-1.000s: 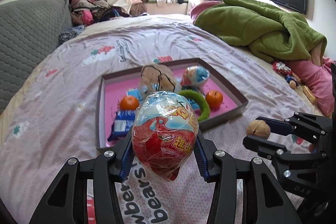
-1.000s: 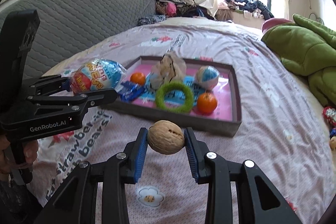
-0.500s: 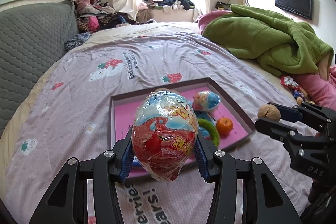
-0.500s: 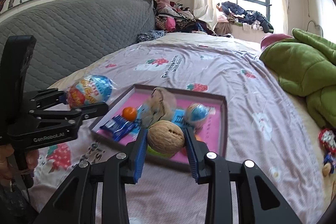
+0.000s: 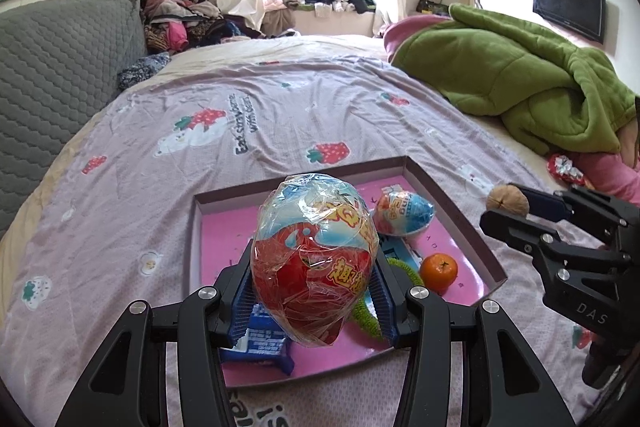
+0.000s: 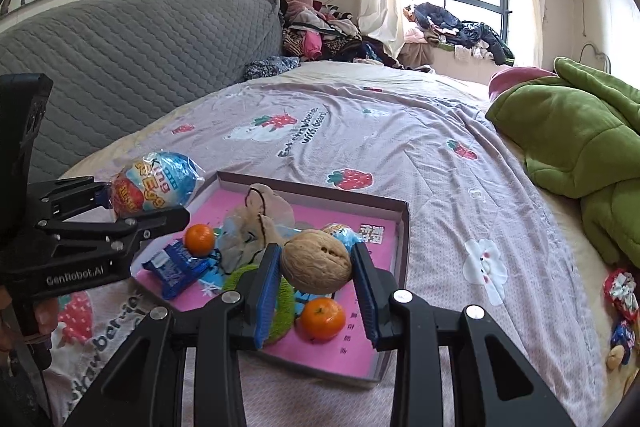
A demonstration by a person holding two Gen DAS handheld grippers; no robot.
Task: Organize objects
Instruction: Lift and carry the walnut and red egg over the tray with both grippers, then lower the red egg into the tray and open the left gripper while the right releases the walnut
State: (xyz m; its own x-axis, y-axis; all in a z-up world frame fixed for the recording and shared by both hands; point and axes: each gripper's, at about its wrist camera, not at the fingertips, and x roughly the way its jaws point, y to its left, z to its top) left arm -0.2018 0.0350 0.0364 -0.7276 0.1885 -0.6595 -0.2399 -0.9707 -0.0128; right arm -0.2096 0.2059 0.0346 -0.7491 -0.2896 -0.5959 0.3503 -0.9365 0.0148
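My left gripper (image 5: 314,291) is shut on a foil-wrapped toy egg (image 5: 314,259), red and blue, held above the near part of a pink-floored tray (image 5: 452,203) on the bed. My right gripper (image 6: 316,281) is shut on a walnut (image 6: 316,261), held above the same tray (image 6: 403,227). In the tray lie a second wrapped egg (image 5: 404,213), two oranges (image 6: 322,319) (image 6: 199,239), a green fuzzy ring (image 6: 280,303), a blue snack packet (image 6: 176,269) and a beige pouch (image 6: 260,219). The right gripper also shows in the left wrist view (image 5: 508,203), and the left gripper in the right wrist view (image 6: 148,191).
The tray sits on a lilac strawberry-print bedsheet (image 5: 240,131). A green blanket (image 5: 520,87) is heaped at the right. A grey quilted headboard (image 6: 120,59) stands at the left. Small wrapped sweets (image 6: 620,295) lie near the right bed edge. Clothes (image 6: 320,35) are piled by the window.
Both grippers have risen and moved forward, so they now hang over the tray instead of in front of it. The egg and the walnut stay clamped.
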